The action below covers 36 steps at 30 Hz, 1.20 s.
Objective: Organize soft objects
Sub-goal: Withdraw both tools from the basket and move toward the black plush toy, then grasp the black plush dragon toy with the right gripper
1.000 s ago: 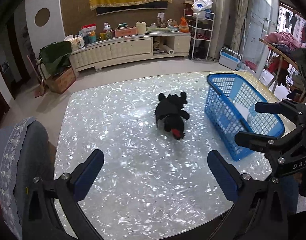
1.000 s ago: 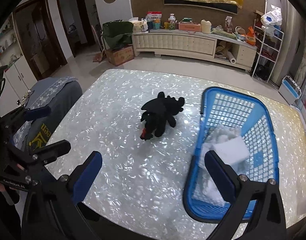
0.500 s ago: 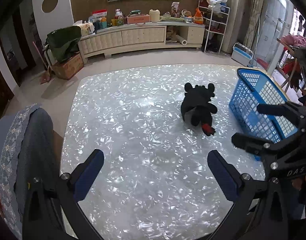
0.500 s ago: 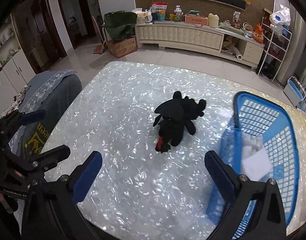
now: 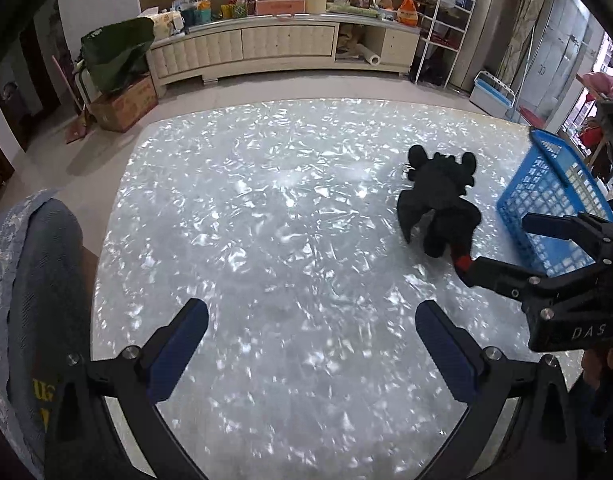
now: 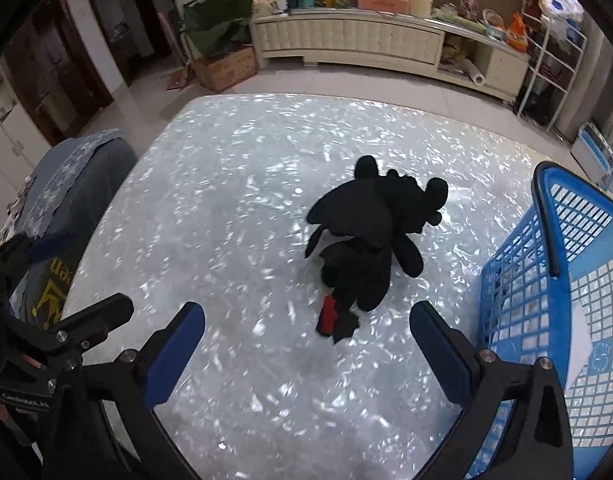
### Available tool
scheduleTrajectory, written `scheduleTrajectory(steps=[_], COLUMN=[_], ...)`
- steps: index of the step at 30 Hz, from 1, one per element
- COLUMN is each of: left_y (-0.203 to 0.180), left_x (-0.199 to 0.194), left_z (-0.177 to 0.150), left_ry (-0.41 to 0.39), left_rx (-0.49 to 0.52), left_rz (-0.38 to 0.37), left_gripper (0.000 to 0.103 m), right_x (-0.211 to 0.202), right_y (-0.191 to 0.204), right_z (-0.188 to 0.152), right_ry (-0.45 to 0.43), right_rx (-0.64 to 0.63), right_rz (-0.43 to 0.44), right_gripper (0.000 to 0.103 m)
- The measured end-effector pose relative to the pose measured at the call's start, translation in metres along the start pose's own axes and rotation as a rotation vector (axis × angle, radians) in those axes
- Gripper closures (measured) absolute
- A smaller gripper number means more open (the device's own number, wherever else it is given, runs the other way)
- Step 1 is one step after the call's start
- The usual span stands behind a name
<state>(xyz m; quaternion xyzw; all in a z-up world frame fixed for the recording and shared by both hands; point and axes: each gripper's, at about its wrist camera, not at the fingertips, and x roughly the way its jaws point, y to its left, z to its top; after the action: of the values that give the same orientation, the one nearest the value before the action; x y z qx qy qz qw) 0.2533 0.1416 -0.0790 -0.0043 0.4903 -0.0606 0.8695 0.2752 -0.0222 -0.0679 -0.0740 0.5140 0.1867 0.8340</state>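
Note:
A black plush dragon with a red tail tip lies on the shiny white table. A blue plastic basket stands to its right, with something white inside. My left gripper hovers open over the near table, left of the toy, holding nothing. My right gripper is open just in front of the toy's tail, with nothing between its fingers. In the left wrist view, the right gripper shows at the right edge, between the toy and the basket.
A chair with a grey-blue patterned cover stands at the table's left edge. Beyond the table are a cream sideboard with clutter, a cardboard box, a wire shelf rack and a white-and-blue crate.
Both views have swung left and come lower. The right gripper has left the basket and now faces the toy's tail from close by. The toy and basket have not moved.

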Motion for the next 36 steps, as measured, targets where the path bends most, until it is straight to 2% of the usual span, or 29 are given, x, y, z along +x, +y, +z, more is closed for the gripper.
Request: scheduleTrajectory(steps=[8, 11, 17, 19, 23, 25, 27, 31, 36], left_y=[0.001, -0.001, 0.004, 0.007, 0.013, 0.015, 0.017, 0.014, 0.01], left_x=[0.041, 0.055, 0.07, 0.074, 0.081, 0.083, 0.083, 0.079, 0.064], left_z=[0.019, 0.024, 0.029, 0.028, 0.023, 0.022, 0.022, 0.021, 0.021], left_ry=[0.028, 0.049, 0.057, 0.057, 0.061, 0.057, 0.053, 0.043, 0.017], left_rx=[0.034, 0.036, 0.02, 0.003, -0.012, -0.012, -0.02, -0.017, -0.009], left_rz=[-0.012, -0.039, -0.018, -0.019, -0.014, -0.009, -0.011, -0.029, -0.006], left_gripper=[0.0, 0.0, 0.0, 0.0, 0.0, 0.0, 0.0, 0.0, 0.0], right_x=[0.033, 0.045, 0.074, 0.078, 0.088, 0.092, 0.098, 0.096, 0.09], right_y=[-0.023, -0.029, -0.035, -0.037, -0.043, -0.044, -0.046, -0.041, -0.035], right_z=[0.014, 0.017, 0.02, 0.022, 0.026, 0.025, 0.024, 0.021, 0.017], right_ry=[0.039, 0.052, 0.083, 0.075, 0.073, 0.085, 0.096, 0.073, 0.05], right_rx=[0.063, 0.069, 0.085, 0.089, 0.113, 0.108, 0.114, 0.082, 0.08], right_rz=[-0.054, -0.057, -0.081, -0.096, -0.112, -0.121, -0.11, -0.086, -0.036], right_gripper=[0.0, 0.0, 0.001, 0.007, 0.01, 0.018, 0.021, 0.043, 0.051])
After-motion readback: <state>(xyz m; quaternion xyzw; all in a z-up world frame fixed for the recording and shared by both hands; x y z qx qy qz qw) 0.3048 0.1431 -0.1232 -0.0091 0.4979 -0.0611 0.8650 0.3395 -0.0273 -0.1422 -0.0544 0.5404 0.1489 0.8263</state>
